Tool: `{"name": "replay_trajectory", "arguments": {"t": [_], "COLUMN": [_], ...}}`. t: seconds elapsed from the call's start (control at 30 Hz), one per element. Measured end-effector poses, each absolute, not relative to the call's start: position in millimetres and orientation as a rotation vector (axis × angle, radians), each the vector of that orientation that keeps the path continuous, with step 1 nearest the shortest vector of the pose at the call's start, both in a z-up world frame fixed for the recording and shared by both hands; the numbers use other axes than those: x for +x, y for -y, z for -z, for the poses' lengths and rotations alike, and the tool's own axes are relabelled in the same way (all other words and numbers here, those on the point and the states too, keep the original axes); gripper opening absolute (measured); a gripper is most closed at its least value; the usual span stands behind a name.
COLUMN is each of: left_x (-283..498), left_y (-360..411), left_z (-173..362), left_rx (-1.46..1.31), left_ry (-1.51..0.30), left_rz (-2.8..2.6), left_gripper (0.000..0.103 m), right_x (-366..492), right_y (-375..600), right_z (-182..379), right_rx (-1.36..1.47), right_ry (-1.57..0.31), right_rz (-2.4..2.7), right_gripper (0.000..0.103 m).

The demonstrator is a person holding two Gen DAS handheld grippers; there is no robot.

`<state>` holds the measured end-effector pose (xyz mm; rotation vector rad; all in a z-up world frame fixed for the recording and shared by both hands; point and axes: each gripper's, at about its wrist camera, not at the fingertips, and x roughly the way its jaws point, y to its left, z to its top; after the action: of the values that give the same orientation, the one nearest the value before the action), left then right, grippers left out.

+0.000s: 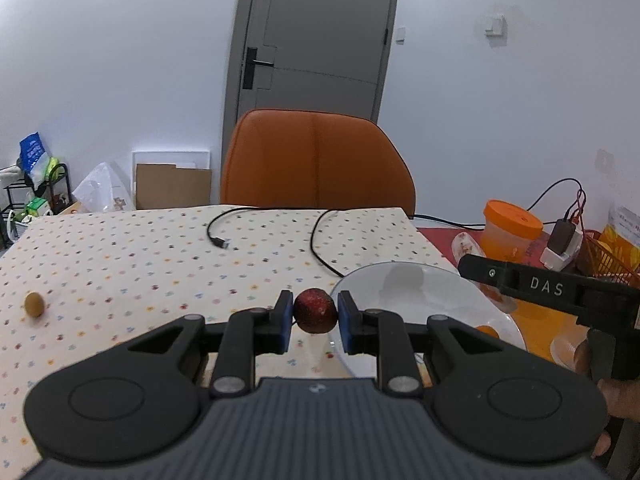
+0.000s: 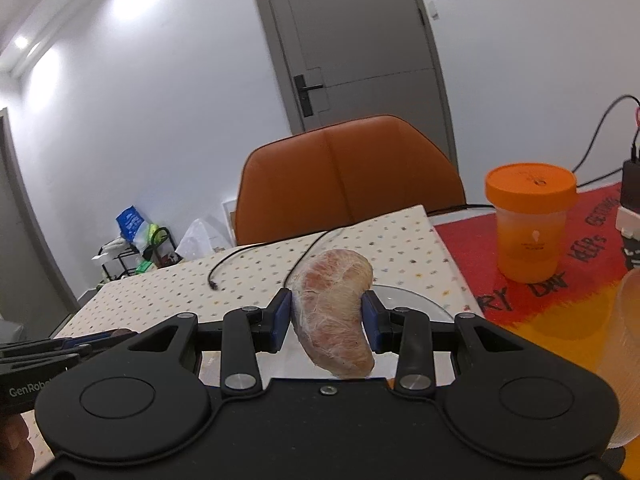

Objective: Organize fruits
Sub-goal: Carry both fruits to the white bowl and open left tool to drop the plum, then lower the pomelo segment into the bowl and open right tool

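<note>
- Fruits: left gripper [image 1: 315,312] pinches red berry [image 1: 315,310]; right gripper [image 2: 329,316] pinches pomelo wedge [image 2: 334,312].
- Plate [image 1: 420,280] looks nearly bare; small yellow fruit [image 1: 34,304] left near table's left edge.

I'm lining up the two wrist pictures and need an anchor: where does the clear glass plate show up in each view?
Left wrist view: the glass plate lies lower right of centre, just right of the left tongs holding a small red fruit.
Right wrist view: only a sliver of the plate shows, behind the right tongs holding a pomelo segment.
Shared landmark: the orange-lidded jar.
</note>
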<state>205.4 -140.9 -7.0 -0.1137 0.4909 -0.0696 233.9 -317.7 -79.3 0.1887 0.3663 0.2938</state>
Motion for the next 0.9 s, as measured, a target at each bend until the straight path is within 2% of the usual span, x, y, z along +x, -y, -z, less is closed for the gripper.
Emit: {"name": "replay_trajectory", "arguments": {"t": [0.4, 0.47, 0.8, 0.9], "left_x": [235, 239, 248, 246], "left_y": [161, 165, 181, 183], "left_z": [26, 28, 31, 27], "left_rx": [-0.107, -0.103, -0.091, -0.086], "left_ry": [-0.541, -0.546, -0.560, -0.549], "left_rz": [0.085, 0.091, 0.112, 0.110], "left_gripper": [0.022, 0.022, 0.023, 0.026], "right_x": [253, 256, 247, 248], "right_y": [329, 330, 348, 350], "right_z": [105, 106, 99, 100], "right_rx": [0.272, 0.288, 0.335, 0.349], "right_ry": [-0.416, -0.426, -0.372, -0.386], "right_rz": [-0.294, -0.299, -0.265, -0.269], "right_gripper": [0.036, 0.040, 0.041, 0.041]}}
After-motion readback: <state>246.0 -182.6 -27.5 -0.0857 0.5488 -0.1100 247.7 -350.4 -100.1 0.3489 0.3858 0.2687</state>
